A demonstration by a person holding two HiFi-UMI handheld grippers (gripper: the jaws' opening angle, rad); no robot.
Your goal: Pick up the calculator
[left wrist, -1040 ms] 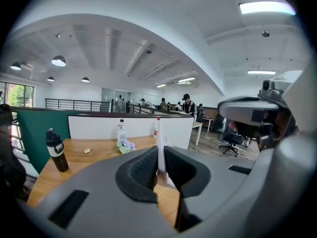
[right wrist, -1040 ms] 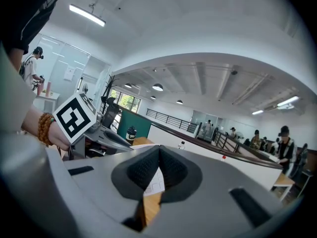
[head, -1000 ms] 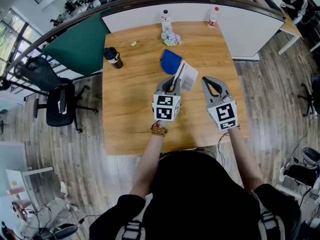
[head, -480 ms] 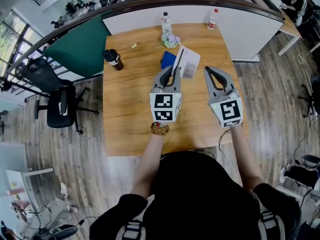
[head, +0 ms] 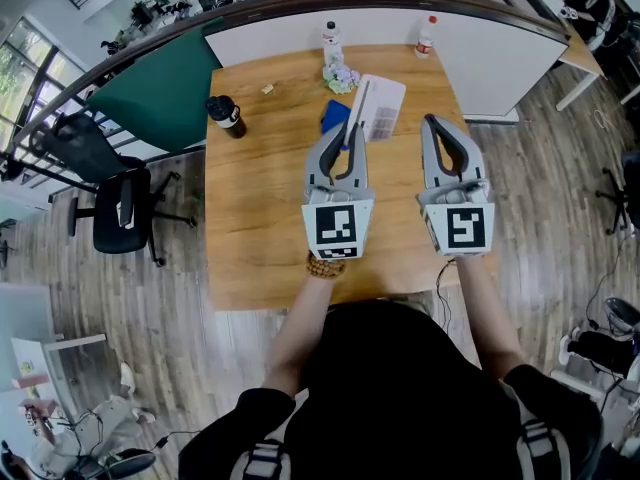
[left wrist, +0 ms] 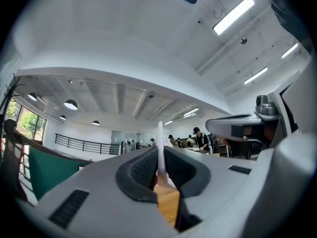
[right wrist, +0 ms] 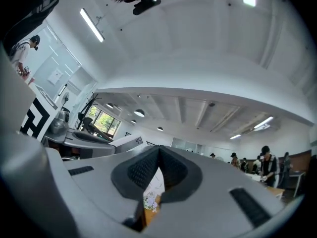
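Wooden table (head: 260, 168) below; calculator (head: 383, 108) clear of it, clamped edge-on in left tool (head: 346, 133); right tool (head: 438, 123) closed, empty.

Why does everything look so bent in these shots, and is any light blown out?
Head view: the wide lens bows straight lines, like the edges of the light wooden table; light is even, shadows faint. Left gripper view: black corners ring the picture, and the long ceiling strip light glares white. Right gripper view: the same dark ring, with a slanted ceiling strip light overexposed.
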